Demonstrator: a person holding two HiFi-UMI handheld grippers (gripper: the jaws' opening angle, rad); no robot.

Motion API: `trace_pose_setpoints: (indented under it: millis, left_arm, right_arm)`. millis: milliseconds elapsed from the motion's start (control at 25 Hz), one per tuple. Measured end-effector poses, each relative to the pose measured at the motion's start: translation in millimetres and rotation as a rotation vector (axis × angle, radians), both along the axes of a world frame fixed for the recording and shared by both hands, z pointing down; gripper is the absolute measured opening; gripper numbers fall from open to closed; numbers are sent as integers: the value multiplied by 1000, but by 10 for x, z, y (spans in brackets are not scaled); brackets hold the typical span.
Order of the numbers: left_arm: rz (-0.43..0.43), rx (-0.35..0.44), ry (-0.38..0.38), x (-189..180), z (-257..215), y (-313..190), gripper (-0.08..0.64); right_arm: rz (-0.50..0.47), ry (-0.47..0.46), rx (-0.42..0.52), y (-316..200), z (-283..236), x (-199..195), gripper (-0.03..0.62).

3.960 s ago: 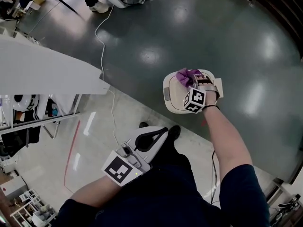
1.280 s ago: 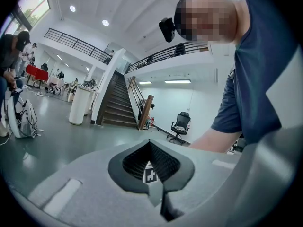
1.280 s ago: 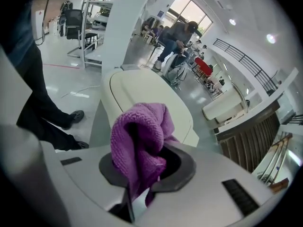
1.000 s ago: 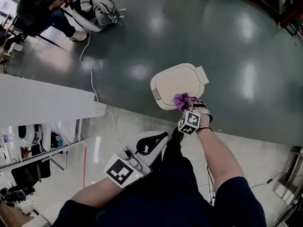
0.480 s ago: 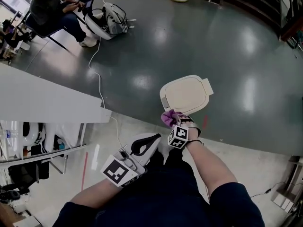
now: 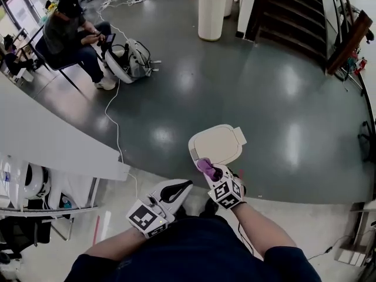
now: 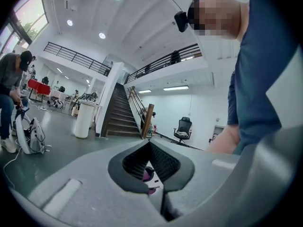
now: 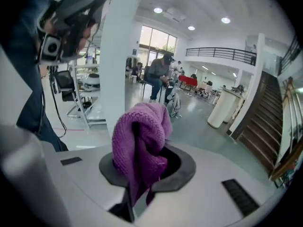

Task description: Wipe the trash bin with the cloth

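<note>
At ten o'clock a seated person (image 6: 69, 31) is bending forward, a backpack (image 6: 128, 60) lying beside. A white cable (image 6: 114, 119) is trailing over the glossy grey floor (image 6: 282, 98) past the white table (image 6: 53, 143). The left gripper (image 6: 176, 188) is hanging with its jaws together, empty. The right gripper (image 6: 209, 170) is pinching the purple cloth (image 6: 205, 167) at the six o'clock rim of the trash bin (image 6: 217, 143); four seconds ago that cloth was sitting at the lid's twelve o'clock side. Stairs (image 6: 288, 10) are rising at one o'clock.

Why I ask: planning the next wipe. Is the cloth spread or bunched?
Bunched. The purple cloth sits as a folded clump between the shut jaws of the right gripper.
</note>
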State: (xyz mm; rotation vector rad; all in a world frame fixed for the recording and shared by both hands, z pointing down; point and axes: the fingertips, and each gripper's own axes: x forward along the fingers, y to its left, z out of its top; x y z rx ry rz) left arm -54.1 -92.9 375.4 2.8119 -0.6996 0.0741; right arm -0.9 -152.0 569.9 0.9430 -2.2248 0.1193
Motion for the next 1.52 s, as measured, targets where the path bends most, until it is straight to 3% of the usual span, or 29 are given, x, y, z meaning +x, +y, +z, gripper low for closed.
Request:
trace_pose_setpoints:
  millis: [320, 800, 1000, 1520]
  left_arm:
    - [63, 72, 52, 205, -303, 56, -2]
    - [112, 118, 70, 387, -421, 239, -2]
    - [111, 123, 50, 485, -460, 268, -2]
    - [76, 142, 37, 466, -459, 332, -3]
  right_arm:
    - [117, -238, 54, 321, -1070, 139, 74]
    - [136, -479, 152, 774, -2017, 131, 74]
    - [139, -479, 185, 852, -2054, 176, 74]
    - [102, -498, 153, 869, -2022, 144, 74]
